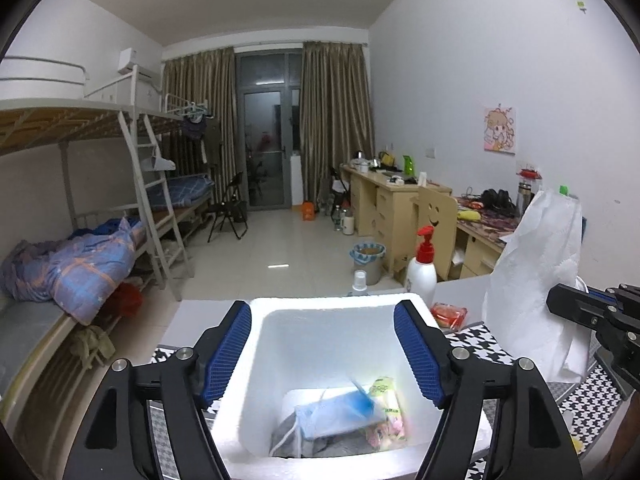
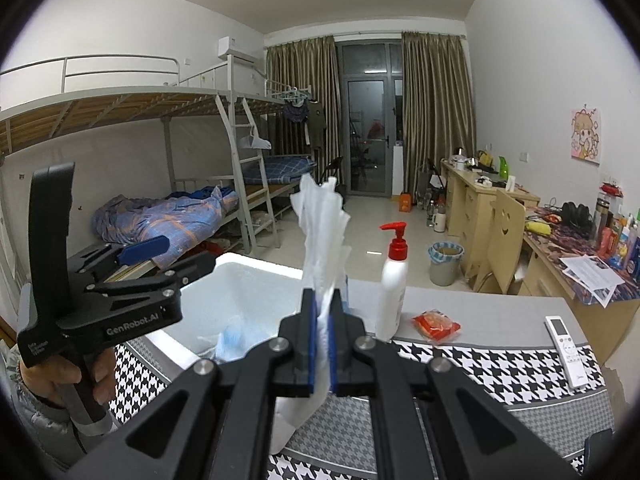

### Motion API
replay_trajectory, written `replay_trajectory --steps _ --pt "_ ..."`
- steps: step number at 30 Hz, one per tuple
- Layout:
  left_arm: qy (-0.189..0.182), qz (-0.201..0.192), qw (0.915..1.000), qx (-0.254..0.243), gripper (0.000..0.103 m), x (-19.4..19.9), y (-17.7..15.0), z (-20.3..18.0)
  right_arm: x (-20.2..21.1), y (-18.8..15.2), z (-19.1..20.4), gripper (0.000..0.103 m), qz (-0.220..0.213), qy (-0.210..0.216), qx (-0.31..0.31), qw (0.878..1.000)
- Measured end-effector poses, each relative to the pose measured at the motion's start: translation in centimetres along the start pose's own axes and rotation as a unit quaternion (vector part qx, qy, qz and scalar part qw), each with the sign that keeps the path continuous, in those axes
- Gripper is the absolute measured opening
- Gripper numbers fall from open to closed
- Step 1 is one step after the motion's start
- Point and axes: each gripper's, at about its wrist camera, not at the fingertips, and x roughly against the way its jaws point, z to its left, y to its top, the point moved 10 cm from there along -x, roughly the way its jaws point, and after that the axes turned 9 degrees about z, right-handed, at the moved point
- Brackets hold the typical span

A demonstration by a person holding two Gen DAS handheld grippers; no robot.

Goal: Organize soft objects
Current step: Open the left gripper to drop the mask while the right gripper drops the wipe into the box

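Note:
A white foam box point(image 1: 332, 304) stands on the houndstooth cloth. In it lie a blue face mask point(image 1: 340, 412), a yellow packet point(image 1: 384, 392) and something grey underneath. My left gripper point(image 1: 322, 312) hangs open over the box, its blue pads wide apart with nothing between them. In the right wrist view that left gripper point(image 2: 176, 256) shows over the box point(image 2: 256, 268), held by a hand. My right gripper point(image 2: 324, 296) is shut on a white paper tissue point(image 2: 320, 216) that stands up out of the jaws, just right of the box. The tissue point(image 1: 536, 264) also appears in the left wrist view.
A white pump bottle with a red top point(image 2: 392, 292) stands behind the box, a red packet point(image 2: 436, 326) beside it. A white remote point(image 2: 568, 346) lies at the cloth's right end. A small capped bottle point(image 1: 360, 282) stands behind the box. Bunk beds at left, desks at right.

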Motion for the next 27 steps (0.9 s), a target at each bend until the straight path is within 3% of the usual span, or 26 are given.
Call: replay_trajectory --steps 3,8,27 --pt "0.005 -0.008 0.9999 0.005 0.091 0.5 0.0 0.5 0.0 0.2 0.2 0.007 -0.001 0.001 0.001 1.000" --pt "0.010 -0.022 0.9996 0.018 0.100 1.4 0.3 1.0 -0.2 0.5 0.8 0.007 -0.002 0.003 0.007 1.000" --pt "0.056 -0.037 0.9973 0.031 0.102 3.9 -0.3 4.2 -2.5 1.5 4.4 0.007 0.012 0.042 0.035 0.998"
